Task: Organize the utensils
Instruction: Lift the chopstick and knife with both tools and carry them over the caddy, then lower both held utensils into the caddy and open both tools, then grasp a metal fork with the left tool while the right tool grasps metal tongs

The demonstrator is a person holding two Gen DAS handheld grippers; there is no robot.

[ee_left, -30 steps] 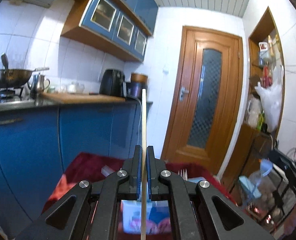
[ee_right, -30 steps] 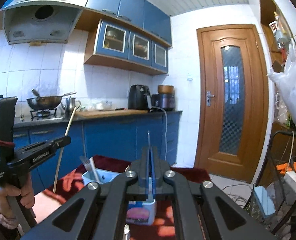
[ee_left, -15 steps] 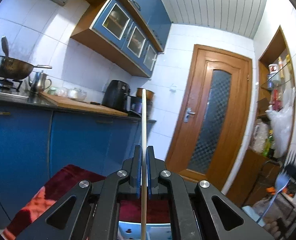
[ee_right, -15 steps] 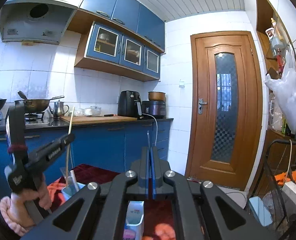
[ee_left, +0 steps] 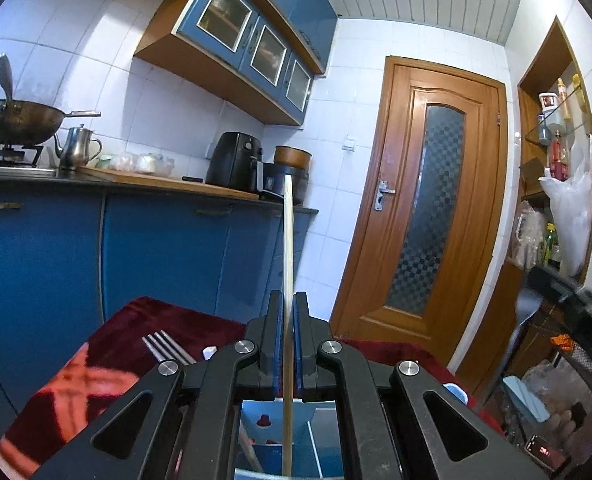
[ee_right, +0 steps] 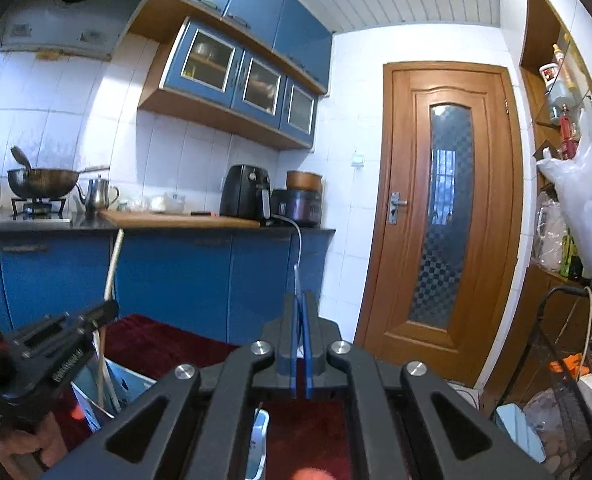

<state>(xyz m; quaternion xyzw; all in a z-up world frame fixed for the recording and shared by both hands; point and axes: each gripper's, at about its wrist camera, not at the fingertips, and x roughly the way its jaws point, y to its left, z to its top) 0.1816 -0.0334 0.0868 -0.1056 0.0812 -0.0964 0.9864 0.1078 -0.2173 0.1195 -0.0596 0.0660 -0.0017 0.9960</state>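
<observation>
Left tongs, chopstick lower now

At the lower centre of the frame the left gripper pinches a pale chopstick standing upright, its lower end inside a light blue holder at the bottom edge. A fork lies left of the gripper on the red cloth

Fork on cloth, left of box.
</observation>
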